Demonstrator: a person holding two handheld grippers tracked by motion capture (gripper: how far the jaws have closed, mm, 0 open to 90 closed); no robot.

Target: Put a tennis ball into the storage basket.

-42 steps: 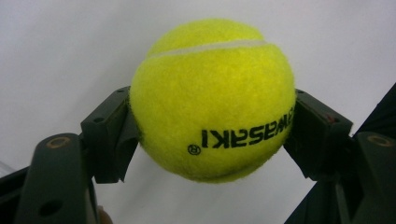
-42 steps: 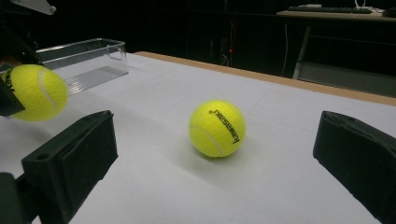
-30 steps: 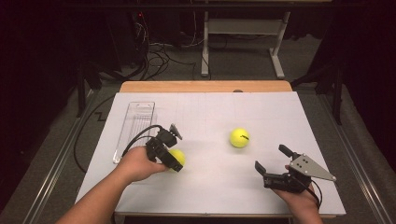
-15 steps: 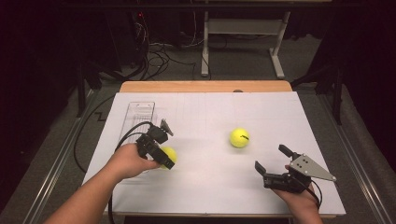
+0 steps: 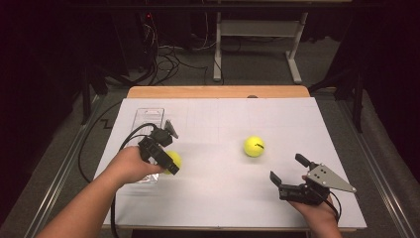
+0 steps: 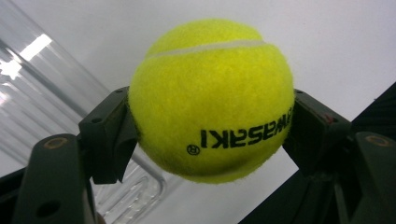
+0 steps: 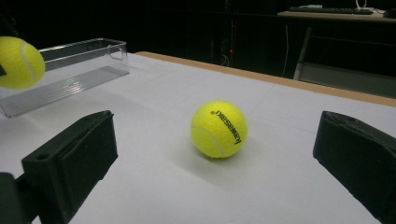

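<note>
Covering the wooden table [image 5: 213, 91], white paper [image 5: 223, 193]; beyond, dark cable-strewn floor [image 5: 168, 64].

Light comes from above and falls on the white bench [image 5: 218, 193], which is bright, while the room behind is very dark, almost black. High view is a bit soft and grainy, w/ weak shadows under the hands. In the left gripper view the held ball [image 6: 212, 100] is sharp and evenly lit; the clear tray [image 6: 28, 70] behind shows strong white glare and is out of focus. In the right gripper view the free ball [image 7: 218, 129] throws a soft shadow on the bench, and the near tool edges are blurred.
</note>
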